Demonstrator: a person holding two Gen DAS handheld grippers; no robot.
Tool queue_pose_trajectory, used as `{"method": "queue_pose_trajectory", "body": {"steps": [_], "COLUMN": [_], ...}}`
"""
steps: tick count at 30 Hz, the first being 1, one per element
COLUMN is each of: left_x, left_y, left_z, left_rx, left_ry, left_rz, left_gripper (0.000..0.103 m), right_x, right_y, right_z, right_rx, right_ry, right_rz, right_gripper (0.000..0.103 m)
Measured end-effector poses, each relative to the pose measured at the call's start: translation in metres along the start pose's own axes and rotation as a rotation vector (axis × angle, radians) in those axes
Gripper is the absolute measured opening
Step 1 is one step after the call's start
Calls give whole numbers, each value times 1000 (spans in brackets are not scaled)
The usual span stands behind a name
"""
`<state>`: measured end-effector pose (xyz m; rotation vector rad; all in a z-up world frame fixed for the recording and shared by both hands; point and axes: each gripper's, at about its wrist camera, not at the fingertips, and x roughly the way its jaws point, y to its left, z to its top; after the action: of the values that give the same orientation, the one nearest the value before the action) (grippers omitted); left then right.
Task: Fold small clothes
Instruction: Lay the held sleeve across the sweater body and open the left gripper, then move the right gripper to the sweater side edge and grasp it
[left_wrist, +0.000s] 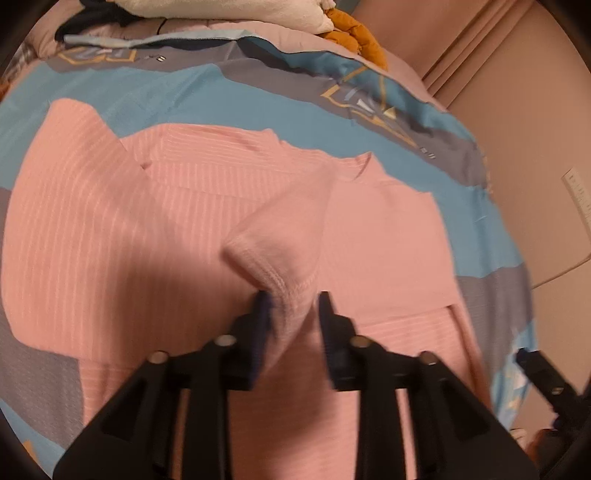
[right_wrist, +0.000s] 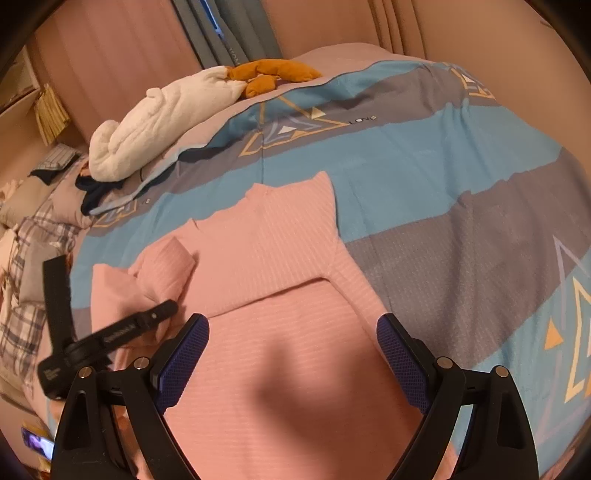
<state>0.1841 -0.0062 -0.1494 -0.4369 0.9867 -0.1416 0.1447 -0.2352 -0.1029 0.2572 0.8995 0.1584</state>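
Note:
A pink ribbed top (left_wrist: 110, 236) lies spread on a blue and grey patterned bedspread (left_wrist: 207, 88). My left gripper (left_wrist: 293, 301) is shut on the cuff of a sleeve (left_wrist: 284, 258) and holds it raised over the body of the top. In the right wrist view the top (right_wrist: 280, 354) lies partly folded, with one side folded inward. My right gripper (right_wrist: 291, 332) is open and empty just above its lower part. The left gripper (right_wrist: 162, 310) shows at the left of that view, at the bunched sleeve (right_wrist: 162, 269).
A white plush blanket (right_wrist: 159, 122) and an orange soft toy (right_wrist: 269, 74) lie at the far end of the bed. Dark clothes (right_wrist: 96, 192) and plaid bedding (right_wrist: 33, 251) sit at the left. The bedspread (right_wrist: 461, 177) stretches right of the top.

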Motion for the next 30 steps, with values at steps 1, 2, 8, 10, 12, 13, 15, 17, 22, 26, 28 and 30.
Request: {"method": "queue_pose_trajectory", "body": {"steps": [1, 2, 8, 10, 12, 13, 15, 17, 22, 26, 28, 30], "left_x": [-4, -8, -35, -49, -63, -71, -88, -103, -136, -153, -162, -168], "left_y": [-1, -2, -17, -12, 0, 7, 21, 33, 71, 96, 106, 114], "left_z": [0, 0, 1, 0, 0, -1, -2, -4, -16, -27, -33, -37], "left_rx": [-8, -10, -3, -21, -69, -92, -122, -144, -218, -280, -306, -324], "left_ry": [-6, -15, -52, -62, -76, -83, -98, -123, -172, -191, -210, -217], "left_rz": [-29, -58, -137, -118, -100, -88, -43, 10, 101, 153, 165, 167], "left_gripper": [41, 44, 62, 63, 65, 65, 65, 65, 65, 63, 63, 63], "right_x": [-1, -1, 2, 6, 9, 10, 15, 23, 53, 88, 102, 112], "right_y": [-2, -3, -7, -8, -6, -5, 1, 11, 38, 58, 67, 72], "right_z": [0, 0, 0, -1, -1, -1, -1, 1, 11, 15, 13, 10], "right_rx": [6, 12, 30, 37, 43, 40, 33, 29, 7, 23, 22, 23], "right_ry": [0, -1, 13, 32, 45, 50, 62, 90, 170, 273, 308, 333], "right_rz": [0, 0, 6, 20, 38, 54, 95, 140, 254, 314, 302, 299], "right_gripper": [92, 92, 92, 92, 92, 92, 90, 83, 68, 56, 51, 49]}}
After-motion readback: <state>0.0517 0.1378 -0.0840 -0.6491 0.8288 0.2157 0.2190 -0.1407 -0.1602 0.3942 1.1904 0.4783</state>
